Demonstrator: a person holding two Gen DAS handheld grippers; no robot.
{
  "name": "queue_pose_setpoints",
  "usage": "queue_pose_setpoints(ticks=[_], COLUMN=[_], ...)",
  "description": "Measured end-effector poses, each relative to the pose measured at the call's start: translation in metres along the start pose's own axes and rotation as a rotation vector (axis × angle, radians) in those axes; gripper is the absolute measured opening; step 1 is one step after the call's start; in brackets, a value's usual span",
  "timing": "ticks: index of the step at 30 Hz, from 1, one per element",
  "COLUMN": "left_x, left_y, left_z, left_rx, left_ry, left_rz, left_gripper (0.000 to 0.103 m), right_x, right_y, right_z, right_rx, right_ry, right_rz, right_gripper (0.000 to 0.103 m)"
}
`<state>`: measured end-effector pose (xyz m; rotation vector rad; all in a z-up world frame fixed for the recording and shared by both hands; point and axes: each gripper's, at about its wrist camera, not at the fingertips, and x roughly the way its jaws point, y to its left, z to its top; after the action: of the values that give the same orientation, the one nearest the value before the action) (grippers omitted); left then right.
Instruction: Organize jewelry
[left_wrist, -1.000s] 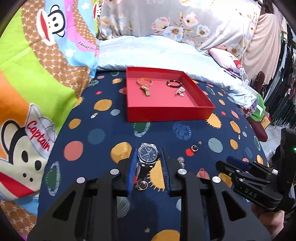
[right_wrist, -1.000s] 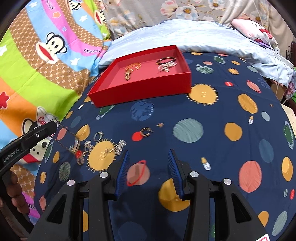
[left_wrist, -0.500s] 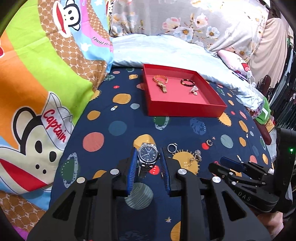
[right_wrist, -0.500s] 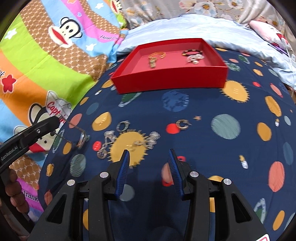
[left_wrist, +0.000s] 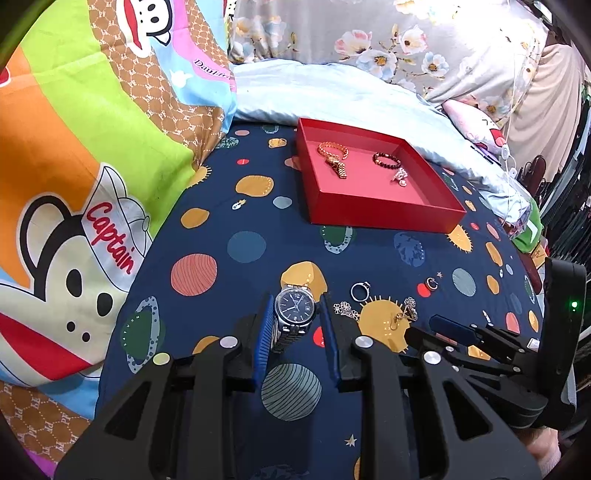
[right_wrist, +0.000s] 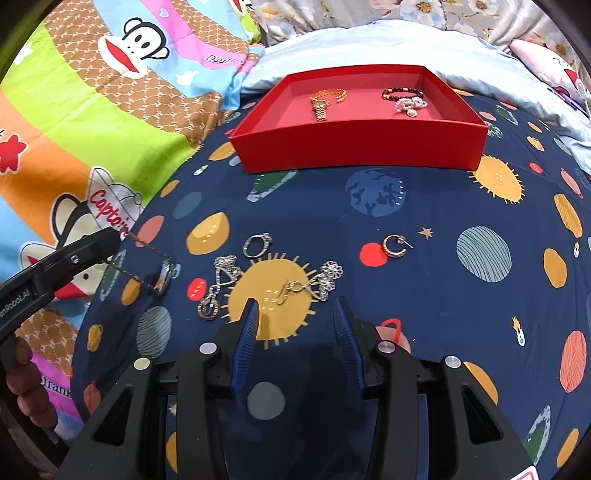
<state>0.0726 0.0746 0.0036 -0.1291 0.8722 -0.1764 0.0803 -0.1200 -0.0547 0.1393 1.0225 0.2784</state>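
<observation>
A silver wristwatch (left_wrist: 294, 314) hangs clenched by its band in the left gripper (left_wrist: 295, 343) above the bed, short of the red tray (left_wrist: 384, 218); a thin grip could let it slip. The right gripper (right_wrist: 295, 328) hovers released.

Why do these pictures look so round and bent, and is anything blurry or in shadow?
Left wrist view: fisheye bulges the bedspread; black corners; the watch reads sharp. Right wrist view: the red tray bows outward; a soft shadow lies under the right gripper; no harsh glare.
</observation>
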Motion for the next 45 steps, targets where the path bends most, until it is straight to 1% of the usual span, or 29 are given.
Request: queue_pose_setpoints(ticks=[7, 14, 19, 24, 27, 31, 36, 40, 41, 45], left_x=[0.008, 0.012, 0.014, 0.013, 0.013, 0.014, 0.014, 0.017, 0.017, 0.017], left_y=[0.001, 0.004, 0.005, 0.005, 0.004, 0.001, 0.001, 0.004, 0.005, 0.008], left_z=[0.001, 0.002, 0.003, 0.006, 0.006, 0.008, 0.008, 0.007, 0.007, 0.008], left_rx=[-0.005, -0.014, -0.018, -0.019, -0.02, -0.015, -0.014, -0.023, -0.024, -0.028], left_ry=[0.011, 0.02, 0.017, 0.011, 0.01, 0.009, 0.011, 0.019, 0.02, 0.021], left_rz=[-0.002, -0.004, -0.008, -0.01, -0.014, -0.018, -0.018, -0.015, -0.013, -0.009], left_gripper=[0.024, 0.024, 0.025, 0.024, 0.025, 0.024, 0.025, 0.025, 0.024, 0.025], right_x=[0.013, 0.016, 0.007, -0.005, -0.007, -0.001, 0.02, 0.032, 0.035, 0.045], right_y=[-0.004, -0.004, -0.011, -0.033, -0.037, -0.021, 0.008, 0.022, 0.025, 0.029], right_z=[0.005, 0.011, 0.018, 0.02, 0.021, 0.025, 0.029, 0.032, 0.033, 0.036], right_rx=[0.005, 0.003, 0.013, 0.049, 0.068, 0.044, -0.012, -0.045, -0.053, -0.056], right_ry=[0.009, 0.002, -0.035, -0.052, -0.049, -0.047, -0.025, -0.016, -0.015, -0.007], right_rz=[-0.005, -0.003, -0.027, -0.062, -0.045, -0.003, 0.039, 0.041, 0.035, 0.039], right_gripper=[0.041, 0.041, 0.041, 0.041, 0.041, 0.041, 0.04, 0.038, 0.035, 0.033])
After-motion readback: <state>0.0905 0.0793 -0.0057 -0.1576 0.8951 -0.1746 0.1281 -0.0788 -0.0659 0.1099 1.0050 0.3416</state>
